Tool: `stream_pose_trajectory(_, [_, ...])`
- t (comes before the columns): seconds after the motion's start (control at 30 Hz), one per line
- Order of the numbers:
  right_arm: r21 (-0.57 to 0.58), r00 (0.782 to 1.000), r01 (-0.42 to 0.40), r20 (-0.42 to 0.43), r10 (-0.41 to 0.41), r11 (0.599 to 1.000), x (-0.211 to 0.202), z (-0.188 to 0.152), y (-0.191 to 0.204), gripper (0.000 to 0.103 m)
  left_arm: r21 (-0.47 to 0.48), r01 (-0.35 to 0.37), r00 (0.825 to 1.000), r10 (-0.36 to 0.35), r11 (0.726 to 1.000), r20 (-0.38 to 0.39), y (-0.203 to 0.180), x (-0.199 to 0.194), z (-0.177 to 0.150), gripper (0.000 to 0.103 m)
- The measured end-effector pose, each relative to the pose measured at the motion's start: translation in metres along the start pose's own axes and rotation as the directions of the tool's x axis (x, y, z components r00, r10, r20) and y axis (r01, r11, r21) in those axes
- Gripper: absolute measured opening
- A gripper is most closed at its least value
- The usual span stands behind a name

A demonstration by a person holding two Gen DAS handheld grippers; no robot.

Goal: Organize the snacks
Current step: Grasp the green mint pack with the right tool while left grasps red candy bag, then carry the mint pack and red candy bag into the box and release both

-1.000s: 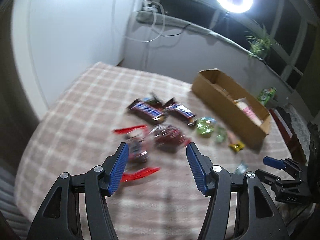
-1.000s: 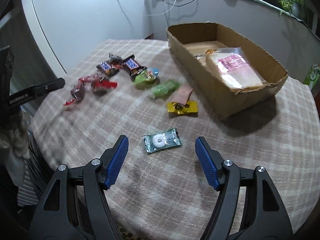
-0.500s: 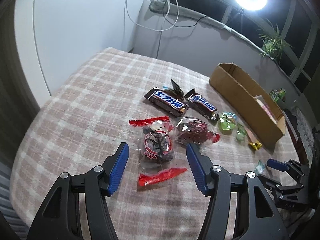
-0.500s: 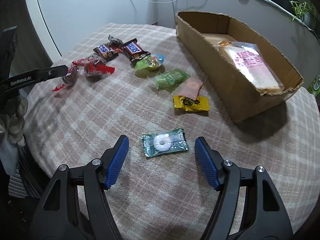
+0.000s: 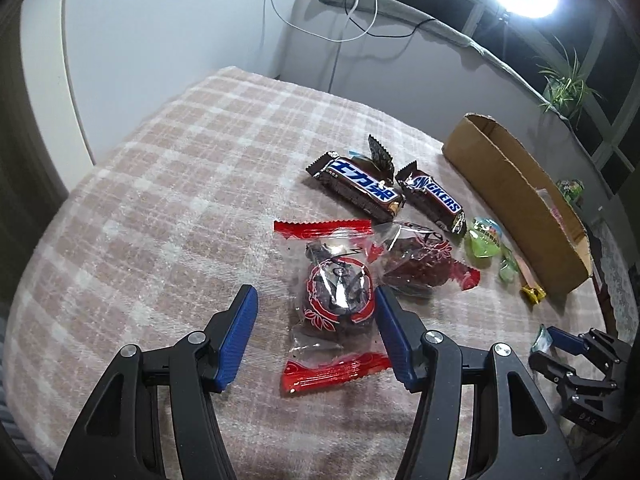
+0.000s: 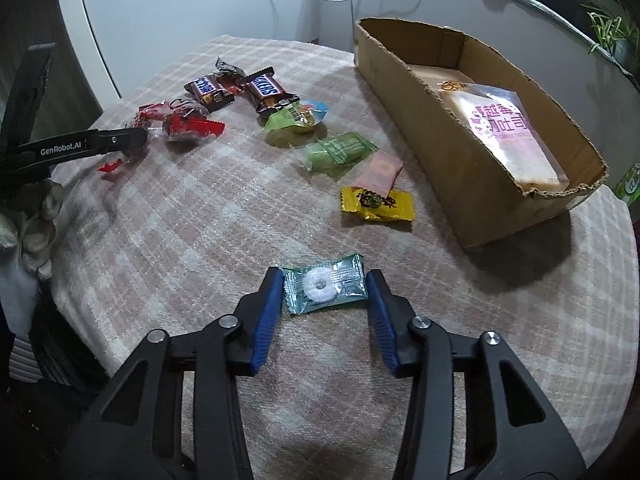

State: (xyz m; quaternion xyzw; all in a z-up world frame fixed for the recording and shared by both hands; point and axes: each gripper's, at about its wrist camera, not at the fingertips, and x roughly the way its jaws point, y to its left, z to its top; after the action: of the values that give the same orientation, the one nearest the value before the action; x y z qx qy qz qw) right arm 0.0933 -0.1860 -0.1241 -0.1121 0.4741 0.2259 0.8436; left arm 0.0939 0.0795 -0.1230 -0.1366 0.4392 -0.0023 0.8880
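Observation:
My left gripper is open and low over the checked tablecloth, straddling a clear packet of dark dried fruit with red ends. Its right pad is beside the packet's bulge. A second such packet lies just right of it. My right gripper has its jaws closing around a green mint candy. The pads stand at the wrapper's two ends and the wrapper is not crushed. The cardboard box holds a bread pack.
Two Snickers bars lie beyond the red packets. A green jelly cup, a green packet, a pink sachet and a yellow candy lie in a row beside the box. The table's edge curves close below both grippers.
The left gripper came down and forward over the red-ended packet. The right gripper sank a little and its jaws narrowed from wide apart to the mint's ends.

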Motion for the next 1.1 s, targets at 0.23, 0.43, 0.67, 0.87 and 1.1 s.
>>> stream_pose_trajectory(0.23, [0.01, 1.0, -0.006, 0.007, 0.005, 1.0, -0.003, -0.002, -0.004, 0.035, 0.037, -0.02, 1.0, 0.019, 0.999, 0.017, -0.007, -0.001, -0.003, 0.039])
stream_pose_trajectory(0.43, [0.038, 1.0, -0.019, 0.022, 0.018, 0.999, -0.009, -0.003, -0.008, 0.02, 0.026, -0.015, 0.999, 0.015, 1.0, 0.029, -0.005, -0.004, -0.005, 0.037])
stream_pose_trajectory(0.67, [0.03, 0.999, -0.034, 0.025, 0.033, 0.999, -0.014, -0.003, -0.006, 0.018, 0.015, -0.018, 0.999, 0.018, 1.0, 0.035, -0.002, -0.007, -0.007, 0.037])
stream_pose_trajectory(0.87, [0.027, 0.999, -0.044, 0.023, 0.044, 0.999, -0.015, -0.005, -0.007, 0.016, 0.015, -0.019, 0.999, 0.019, 1.0, 0.035, -0.003, -0.007, -0.007, 0.037])
stream_pose_trajectory(1.1, [0.065, 0.994, -0.104, 0.042, 0.102, 0.992, -0.025, -0.006, -0.012, 0.007, 0.007, -0.013, 0.999, 0.012, 1.0, 0.039, -0.001, -0.01, -0.008, 0.036])
